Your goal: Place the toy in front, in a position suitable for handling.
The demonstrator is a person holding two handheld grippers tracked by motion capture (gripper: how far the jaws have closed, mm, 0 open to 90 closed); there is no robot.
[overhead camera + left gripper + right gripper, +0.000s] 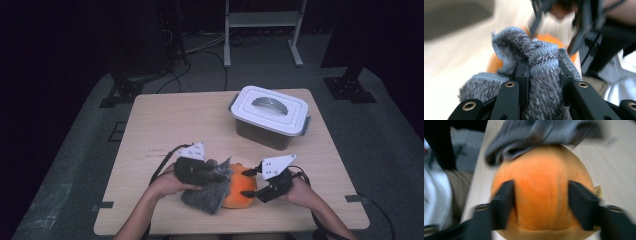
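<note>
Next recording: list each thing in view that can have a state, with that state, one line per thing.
Box: lid on, handle lying flat, upright on the table, untouched.
Cloth: bunched, pinched in the left tool, draped against the orange toy.
Orange toy: on the table, between the right tool's jaws, which stand at its sides.
Left tool: shut on the cloth.
Right tool: straddles the toy; too blurred to tell if it presses.

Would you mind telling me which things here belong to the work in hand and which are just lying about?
In use:
- grey cloth, pinched in the left gripper
- orange plush ball, between the right gripper jaws

Lying about:
- lidded white container, at the table's far side
- metal stand on the floor behind
</note>
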